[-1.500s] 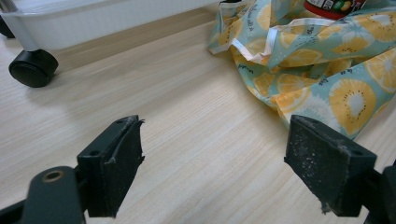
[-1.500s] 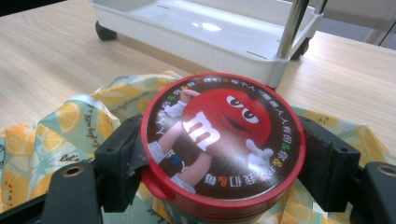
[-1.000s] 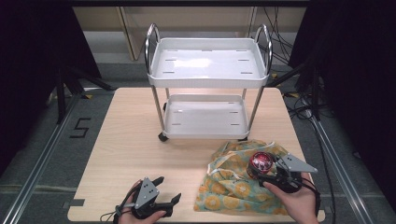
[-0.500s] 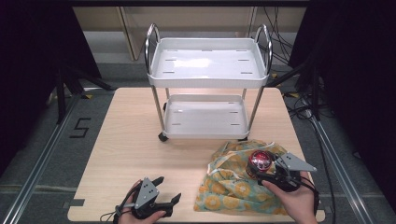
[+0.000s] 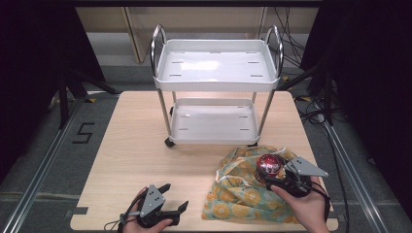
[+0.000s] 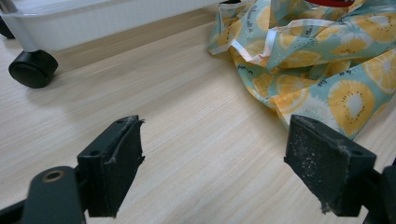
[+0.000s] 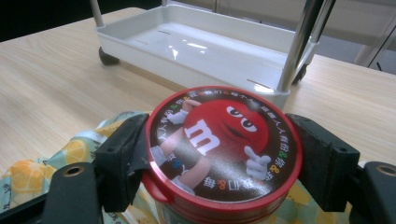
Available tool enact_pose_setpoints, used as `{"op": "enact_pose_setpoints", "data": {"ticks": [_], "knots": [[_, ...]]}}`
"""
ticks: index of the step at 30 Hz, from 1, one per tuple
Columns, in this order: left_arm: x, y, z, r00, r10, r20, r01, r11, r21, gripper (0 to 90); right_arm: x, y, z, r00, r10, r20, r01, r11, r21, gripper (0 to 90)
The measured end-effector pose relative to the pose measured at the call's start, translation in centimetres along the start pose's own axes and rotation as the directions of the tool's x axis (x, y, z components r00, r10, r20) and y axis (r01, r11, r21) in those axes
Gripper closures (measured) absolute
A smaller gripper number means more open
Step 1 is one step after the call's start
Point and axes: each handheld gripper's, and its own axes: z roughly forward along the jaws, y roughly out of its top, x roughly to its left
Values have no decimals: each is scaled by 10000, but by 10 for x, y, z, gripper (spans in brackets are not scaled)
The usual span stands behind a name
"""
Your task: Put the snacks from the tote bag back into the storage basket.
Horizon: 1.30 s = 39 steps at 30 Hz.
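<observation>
A round tin with a red candy-character lid sits between my right gripper's jaws, which press on both its sides. In the high view the tin is held just above a crumpled fruit-print cloth bag at the table's front right, with my right gripper shut on it. My left gripper rests near the front edge, left of the bag, jaws wide apart with nothing between them. In the left gripper view the bag lies ahead to the right.
A white two-shelf cart with chrome posts stands on the table's far half; one black caster is near my left gripper. Bare wooden tabletop stretches between cart and front edge.
The right gripper with the tin has shifted slightly toward the front of the table. The left gripper has stayed where it was.
</observation>
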Motion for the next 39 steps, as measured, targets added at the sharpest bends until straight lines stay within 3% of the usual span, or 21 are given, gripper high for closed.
{"op": "enact_pose_setpoints", "data": {"ticks": [1,3,4,5,7,8,11,13,19,21,22,23,24,26,27,29,31,37,38,39], "knots": [[0,0,0,10000,-2,11,2,10000,-5,182,1,1,0,9998,195,-40,-195,9998,70,265],[-1,0,0,10000,-83,4,83,10000,15,182,-2,1,1,9993,-361,15,361,9993,-105,265],[-2,-1,0,9995,-325,-37,325,9995,-14,183,-1,2,2,9997,-207,-139,207,9998,-58,265],[-1,0,0,9998,-190,12,190,9998,-21,183,-1,2,2,9997,-207,-139,207,9998,-58,265],[-2,-1,0,9996,-299,-5,299,9996,-23,183,-1,3,3,9996,-129,-231,126,9998,-123,265],[-2,-1,0,9996,-286,-5,286,9996,-18,183,-1,3,3,9993,-372,30,373,9990,-238,265],[-2,-1,0,9996,-282,1,282,9996,-5,183,-1,5,3,9994,-325,-123,323,9994,-146,265],[-2,-1,0,9996,-274,11,274,9996,22,183,1,5,3,10000,-53,-35,52,9997,-223,266],[-2,-1,0,9997,-249,-62,250,9997,30,183,3,6,3,9999,157,-17,-157,9999,-58,266],[-2,-1,0,9996,-268,-31,268,9996,42,183,2,7,4,9998,-189,8,189,9996,-207,266],[-2,-1,0,9997,-258,8,258,9997,18,183,3,7,4,10000,-74,54,74,9999,-152,266],[-2,-1,0,9996,-265,7,265,9996,22,183,1,8,5,9994,-344,45,345,9991,-257,266],[-2,-1,0,9996,-266,9,266,9996,23,183,3,8,4,10000,31,48,-31,9999,-102,266],[-1,0,0,9999,-169,3,169,9999,14,183,4,8,4,10000,55,64,-55,9999,-122,266],[-1,0,0,10000,-27,10,27,10000,-17,183,1,9,5,9995,-293,119,296,9992,-260,266],[-1,0,0,10000,-57,5,57,10000,-10,183,1,9,6,9991,-381,162,386,9986,-349,266],[-2,-1,0,9996,-284,7,284,9996,11,183,2,9,6,9998,-205,1,205,9994,-266,266],[-2,-1,0,9997,-261,-34,261,9997,-16,184,4,10,7,10000,1,46,0,9996,-286,267],[0,0,0,10000,29,20,-29,10000,-25,183,2,10,8,9999,-131,38,132,9994,-322,266],[-2,0,1,9996,-269,3,269,9996,-114,184,1,11,7,9992,-370,144,374,9989,-276,267]]}}
